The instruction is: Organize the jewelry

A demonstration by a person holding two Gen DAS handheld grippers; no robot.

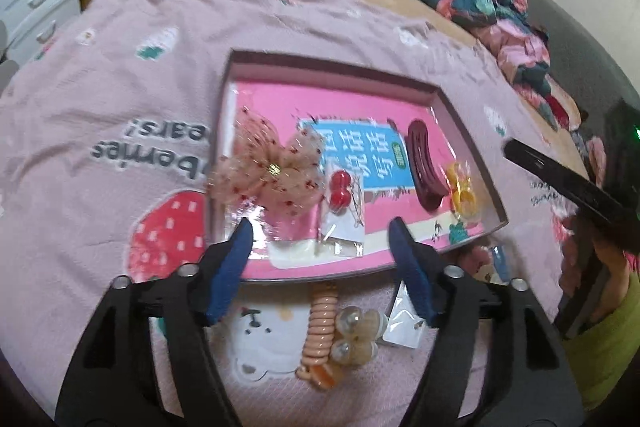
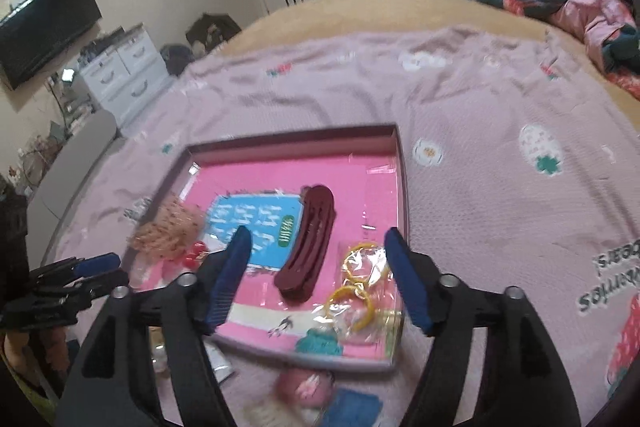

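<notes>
Nearest the left gripper (image 1: pixel 320 259), whose jaws hung released and empty, a peach coiled plastic hair tie (image 1: pixel 320 331) lay on the pink printed blanket (image 1: pixel 120 107) just outside the shallow pink-lined box (image 1: pixel 472 123); light and springy, probably best pinched across its coil. The right gripper (image 2: pixel 316 267) was likewise released above the box's stiff maroon plastic hair clip (image 2: pixel 308 259) and slippery bagged yellow rings (image 2: pixel 360 283)

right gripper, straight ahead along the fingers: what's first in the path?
Probably the dark red hair clip in the tray, lying midway ahead of the open right gripper. The bagged yellow rings sit right of that line, near the right finger. Depth is unclear.
</notes>
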